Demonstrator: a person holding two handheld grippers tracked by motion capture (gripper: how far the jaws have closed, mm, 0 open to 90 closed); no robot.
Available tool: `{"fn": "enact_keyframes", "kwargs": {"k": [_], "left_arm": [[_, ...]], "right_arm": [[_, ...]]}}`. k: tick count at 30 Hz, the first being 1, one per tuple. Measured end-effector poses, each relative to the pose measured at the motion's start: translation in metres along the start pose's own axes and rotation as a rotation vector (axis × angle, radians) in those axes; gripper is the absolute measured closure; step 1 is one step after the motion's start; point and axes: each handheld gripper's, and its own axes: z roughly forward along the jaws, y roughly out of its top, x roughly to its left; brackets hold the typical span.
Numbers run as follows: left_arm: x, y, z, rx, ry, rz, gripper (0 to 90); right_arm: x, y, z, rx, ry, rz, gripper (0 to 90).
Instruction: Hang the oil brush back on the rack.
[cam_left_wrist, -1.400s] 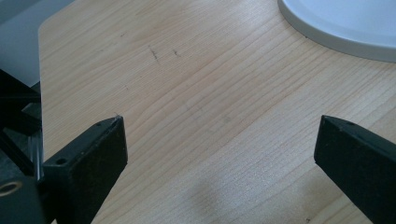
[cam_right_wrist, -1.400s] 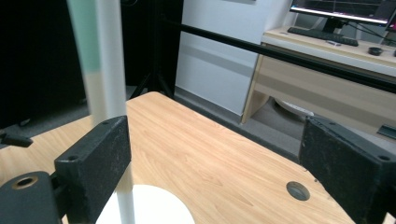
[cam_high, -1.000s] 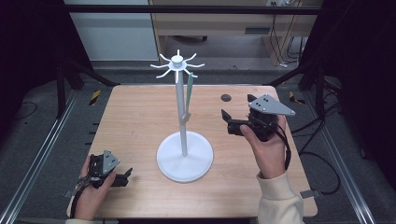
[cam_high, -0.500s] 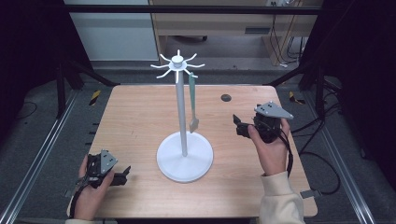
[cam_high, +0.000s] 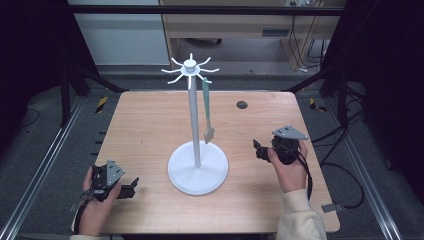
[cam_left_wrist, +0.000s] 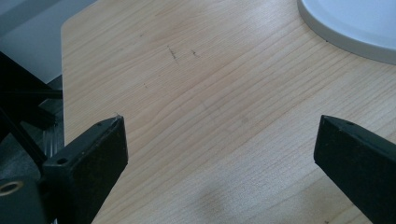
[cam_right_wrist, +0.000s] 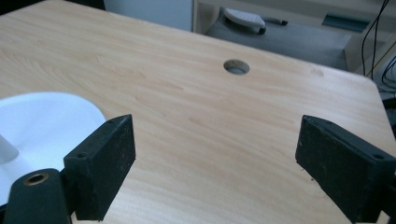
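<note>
A white stand (cam_high: 192, 120) with a ring of hooks on top rises from a round base (cam_high: 198, 172) in the middle of the wooden table. A pale green spatula (cam_high: 207, 107) hangs from one hook on the stand's right side, its blade just above the base. My right gripper (cam_high: 257, 149) is held low to the right of the base, open and empty; its own view (cam_right_wrist: 215, 123) shows the base (cam_right_wrist: 42, 121) at the left. At the near left corner, my left gripper (cam_high: 132, 186) rests on the table, open (cam_left_wrist: 219, 126), with the base's edge (cam_left_wrist: 355, 23) ahead.
A small round cable hole (cam_high: 242, 104) sits in the table's far right part, also ahead of the right jaws (cam_right_wrist: 236, 66). Bare wood (cam_high: 145, 130) lies left of the stand. Metal rails run along both sides of the table.
My right gripper has drawn back from the hanging spatula, toward the person and lower over the table. The spatula hangs free. The left gripper has stayed put.
</note>
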Motion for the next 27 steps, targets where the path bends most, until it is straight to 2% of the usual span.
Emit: {"fn": "enact_keyframes", "kwargs": {"k": [4,8,14,19,23,27], "left_arm": [[-0.001,0.0,0.001,0.005,-0.011,0.0,2.4],[-0.002,0.001,0.001,0.006,-0.016,0.014,2.4],[-0.002,0.0,0.0,0.003,-0.013,0.005,2.4],[-0.001,0.0,-0.001,-0.002,0.005,-0.003,2.6],[-0.002,0.001,-0.001,0.0,0.002,0.005,2.6],[-0.003,0.002,-0.001,-0.005,0.0,0.007,2.5]], "right_arm": [[-0.005,-0.016,0.002,0.04,-0.005,0.001,12.6],[-0.009,-0.03,0.003,0.074,0.008,0.027,12.6],[-0.017,-0.047,0.01,0.138,0.023,0.037,12.3],[-0.015,-0.054,0.021,0.209,0.032,0.038,12.6],[-0.012,-0.059,0.028,0.254,0.045,0.028,13.1],[-0.011,-0.059,0.03,0.254,0.067,0.035,13.5]]}}
